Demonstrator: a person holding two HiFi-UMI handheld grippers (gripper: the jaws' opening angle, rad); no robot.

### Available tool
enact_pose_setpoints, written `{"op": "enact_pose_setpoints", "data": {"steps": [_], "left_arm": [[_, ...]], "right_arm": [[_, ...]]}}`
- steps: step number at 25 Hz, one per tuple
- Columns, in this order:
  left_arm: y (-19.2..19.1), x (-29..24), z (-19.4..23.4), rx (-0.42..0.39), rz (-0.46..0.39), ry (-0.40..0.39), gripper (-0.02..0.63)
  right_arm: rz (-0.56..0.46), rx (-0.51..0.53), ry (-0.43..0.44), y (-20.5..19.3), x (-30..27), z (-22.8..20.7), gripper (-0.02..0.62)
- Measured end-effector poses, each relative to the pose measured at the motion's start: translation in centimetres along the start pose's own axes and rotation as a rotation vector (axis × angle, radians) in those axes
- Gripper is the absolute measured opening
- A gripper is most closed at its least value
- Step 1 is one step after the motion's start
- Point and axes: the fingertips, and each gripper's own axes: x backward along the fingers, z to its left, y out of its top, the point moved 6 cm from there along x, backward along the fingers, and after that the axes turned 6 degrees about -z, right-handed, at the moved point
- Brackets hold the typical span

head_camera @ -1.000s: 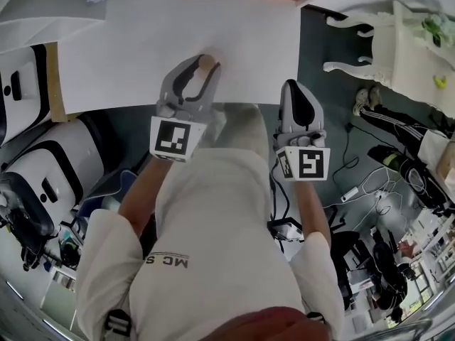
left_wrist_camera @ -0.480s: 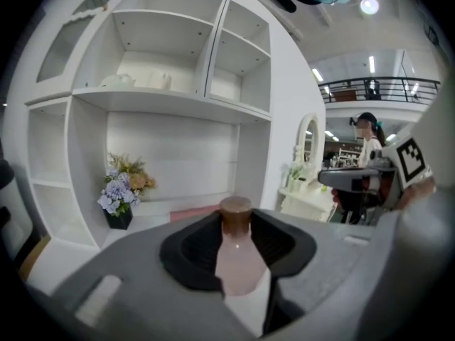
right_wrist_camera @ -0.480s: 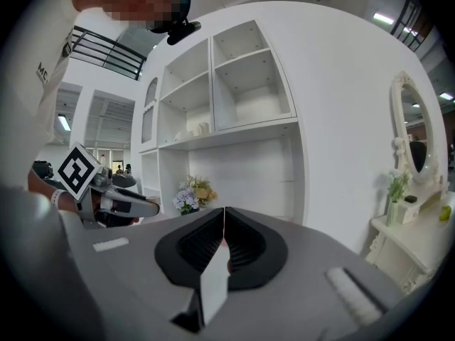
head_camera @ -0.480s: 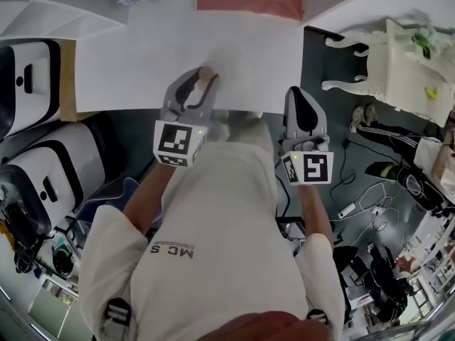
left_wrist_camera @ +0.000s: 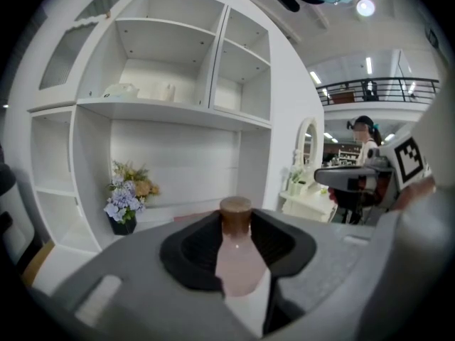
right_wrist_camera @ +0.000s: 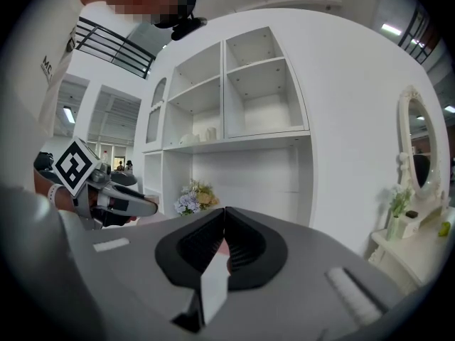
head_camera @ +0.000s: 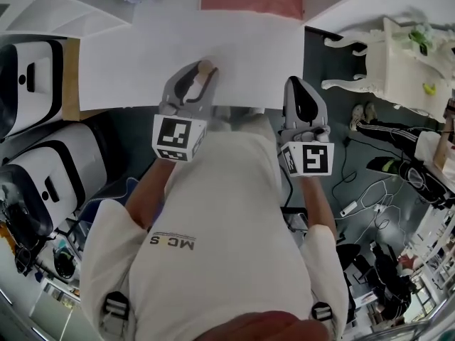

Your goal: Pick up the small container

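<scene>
White table (head_camera: pixel 249 55) before shelves (left_wrist_camera: pixel 170 105) | your left tongs (head_camera: pixel 202 69) part-closed, gripping small container (left_wrist_camera: pixel 237 258) by its pink body under brown cap (left_wrist_camera: pixel 235 210) | right tongs (right_wrist_camera: pixel 225 215) closed together, empty | squeeze evenly, lift it upright.

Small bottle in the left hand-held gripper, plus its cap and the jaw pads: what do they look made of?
The small bottle is pale pink and semi-translucent with a small glint, so likely plastic, possibly frosted glass. Its cap is matte brown and looks like cork or wood; which one is unclear. The pads of the left hand-held gripper are black, ribbed and matte, probably rubber or soft plastic.
</scene>
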Motion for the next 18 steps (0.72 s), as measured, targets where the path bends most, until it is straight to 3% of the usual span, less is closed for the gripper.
{"op": "enact_pose_setpoints", "data": {"steps": [18], "left_arm": [[0.0, 1.1, 0.2, 0.009, -0.009, -0.007, 0.126]], "right_arm": [[0.005, 0.019, -0.028, 0.2, 0.7, 0.8, -0.003]]}}
